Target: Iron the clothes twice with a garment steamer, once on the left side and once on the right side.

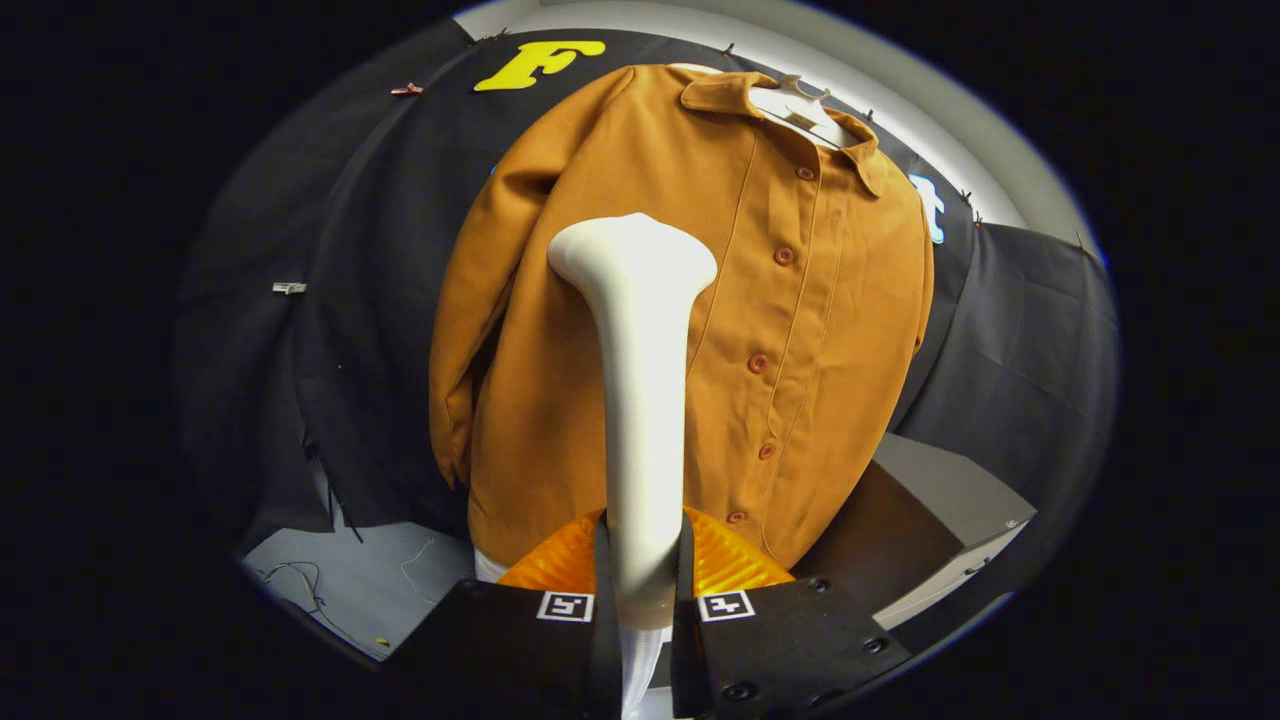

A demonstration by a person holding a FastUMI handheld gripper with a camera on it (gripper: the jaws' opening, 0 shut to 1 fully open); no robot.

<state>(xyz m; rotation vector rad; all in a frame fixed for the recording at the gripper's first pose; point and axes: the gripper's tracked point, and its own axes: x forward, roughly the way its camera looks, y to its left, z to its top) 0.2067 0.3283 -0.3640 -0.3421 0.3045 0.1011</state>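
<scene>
Your tongs (pixel 640 585) are drawn in narrow around the handle of the garment steamer (pixel 640 400), one finger pressed to each side of its white shaft, so the tool stands up between them and rises straight ahead. The steamer's flared head sits in front of the chest of the brown shirt (pixel 720 300), on the panel beside the button row; whether the head touches the cloth you cannot tell from here. The shirt hangs on a pale hanger (pixel 800 105) against the booth's black cloth wall (pixel 340 300), collar up, buttons fastened, one sleeve drooping down the side away from the buttons. Just behind your fingers, an orange ribbed piece (pixel 745 560) spreads to both sides of the shaft. Below the shirt's hem, a grey box-like unit (pixel 940 500) stands off to the button side, and on the sleeve side a pale grey floor (pixel 340 570) carries a few loose threads or thin cords.
</scene>
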